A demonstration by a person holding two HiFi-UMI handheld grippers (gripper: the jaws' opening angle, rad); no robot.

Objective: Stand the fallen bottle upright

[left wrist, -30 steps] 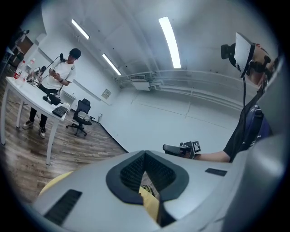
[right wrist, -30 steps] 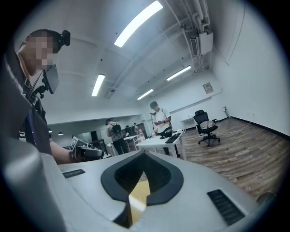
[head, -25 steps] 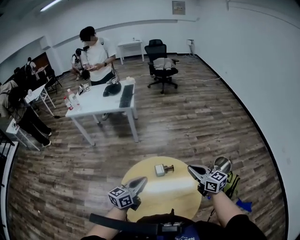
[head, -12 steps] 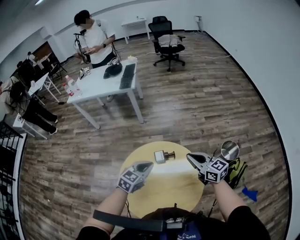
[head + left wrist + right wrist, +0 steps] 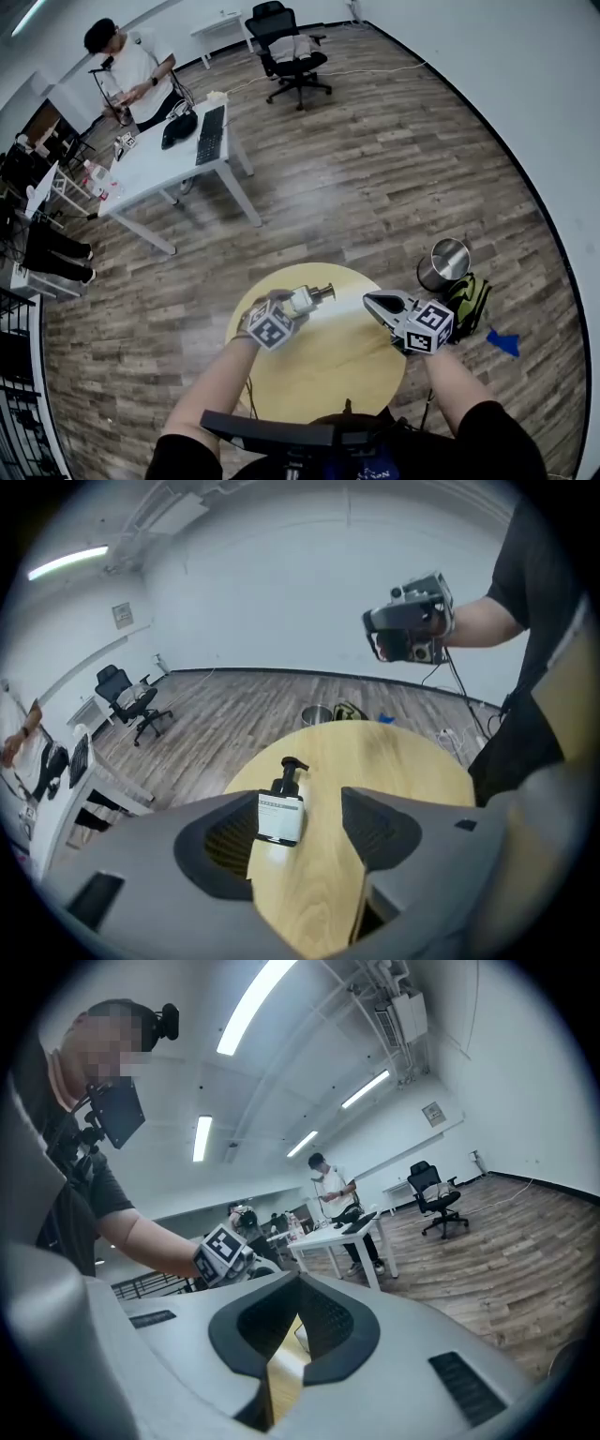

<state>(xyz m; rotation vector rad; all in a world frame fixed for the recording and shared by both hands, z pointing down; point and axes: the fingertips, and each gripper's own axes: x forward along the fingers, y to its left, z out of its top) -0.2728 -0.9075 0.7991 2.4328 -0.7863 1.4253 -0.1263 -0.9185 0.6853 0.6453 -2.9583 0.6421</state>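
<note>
A small clear pump bottle [image 5: 306, 300] with a white label and dark pump head lies on its side near the far edge of the round wooden table [image 5: 328, 375]. My left gripper [image 5: 289, 305] has come down over it. Its jaws have just been opening and stand wide. In the left gripper view the bottle [image 5: 281, 810] lies between the jaws of my left gripper [image 5: 314, 808], close to the left one, with a gap to the right one. My right gripper [image 5: 373, 302] hovers over the table's right side, shut and empty, and the right gripper view shows its tips [image 5: 292, 1283] meeting.
A steel bin [image 5: 443, 262] and a green bag [image 5: 469, 298] stand on the floor right of the table. Farther off are a white desk [image 5: 155, 169] with a keyboard, a standing person [image 5: 131, 70] and an office chair [image 5: 286, 47].
My left gripper dropped forward onto the bottle, rolled, and its jaws went from shut to wide. My right gripper sank a little. The head camera tilted further down.
</note>
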